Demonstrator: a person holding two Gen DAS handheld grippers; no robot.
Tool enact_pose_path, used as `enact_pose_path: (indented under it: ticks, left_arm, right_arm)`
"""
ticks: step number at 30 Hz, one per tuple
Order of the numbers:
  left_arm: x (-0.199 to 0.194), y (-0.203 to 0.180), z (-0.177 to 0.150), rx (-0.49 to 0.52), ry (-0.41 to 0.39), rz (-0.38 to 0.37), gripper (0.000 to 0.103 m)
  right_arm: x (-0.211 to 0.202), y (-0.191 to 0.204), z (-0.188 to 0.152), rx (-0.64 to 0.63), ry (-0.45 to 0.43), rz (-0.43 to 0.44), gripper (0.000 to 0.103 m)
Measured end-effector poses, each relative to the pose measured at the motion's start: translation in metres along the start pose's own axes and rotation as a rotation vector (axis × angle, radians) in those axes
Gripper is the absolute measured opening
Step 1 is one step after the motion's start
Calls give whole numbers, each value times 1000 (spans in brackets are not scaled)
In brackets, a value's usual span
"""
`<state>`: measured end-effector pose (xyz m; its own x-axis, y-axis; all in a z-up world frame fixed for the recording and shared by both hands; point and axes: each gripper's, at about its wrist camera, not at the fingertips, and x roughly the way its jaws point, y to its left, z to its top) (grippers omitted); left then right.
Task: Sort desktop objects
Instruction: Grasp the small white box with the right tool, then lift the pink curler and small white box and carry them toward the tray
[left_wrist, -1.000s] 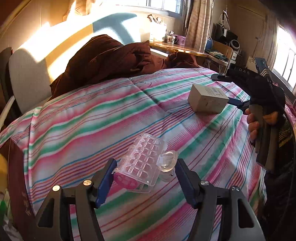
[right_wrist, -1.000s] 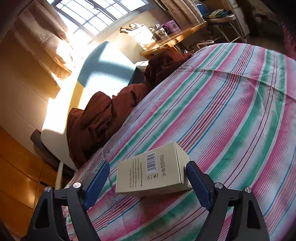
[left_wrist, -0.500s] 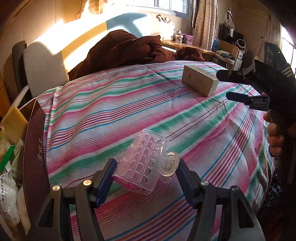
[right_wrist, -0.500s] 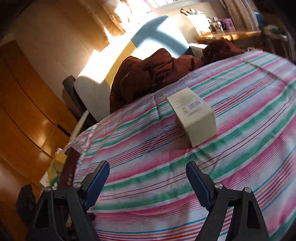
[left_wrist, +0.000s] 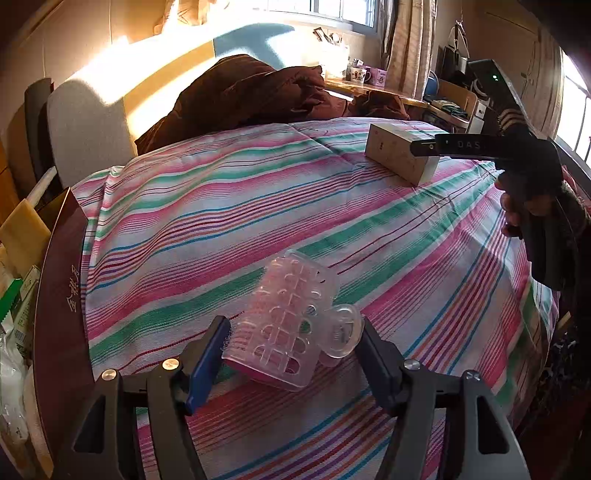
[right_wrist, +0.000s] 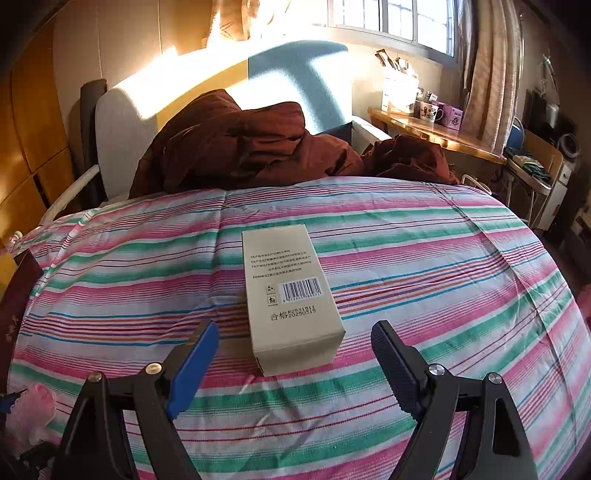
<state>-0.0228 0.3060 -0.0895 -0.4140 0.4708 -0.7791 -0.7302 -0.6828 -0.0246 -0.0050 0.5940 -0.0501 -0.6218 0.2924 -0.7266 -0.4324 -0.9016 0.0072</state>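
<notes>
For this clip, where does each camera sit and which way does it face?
Left wrist: on the left gripper, facing the headboard across the striped bedspread; clear plastic holder between its fingers; a hand with the right gripper shows.
Right wrist: on the right gripper, open, facing the headboard over the beige box.
Shared: box, bedspread, brown blanket.

Beige box, perhaps pink-lined clear holder
</notes>
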Motion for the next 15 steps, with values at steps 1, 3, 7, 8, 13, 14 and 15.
enact_pose_path:
  ticks: [1, 3, 7, 8, 13, 14, 15]
  left_arm:
    - [1, 0, 0, -3, 0, 0, 70]
    - [1, 1, 0, -10, -1, -3, 70]
    - [0, 3, 0, -27, -9, -17, 70]
    - [-1, 4, 0, -30, -11, -20, 70]
    - [-4, 5, -3, -38, -16, -32, 70]
    - [-5, 5, -4, -38, -17, -35, 70]
    - [-6, 6, -4, -40, -18, -39, 70]
  right_arm:
    - [5, 2, 2, -7, 9, 2, 85]
    - [13, 6, 4, -26, 23, 0, 80]
    - [19, 13, -2, -18, 56, -8, 51]
    - [17, 13, -4, -9, 54, -11, 51]
    - [-4, 21, -19, 49, 40, 23, 51]
    - [-9, 23, -22, 58, 37, 35, 51]
    - [-15, 28, -27, 62, 36, 45, 51]
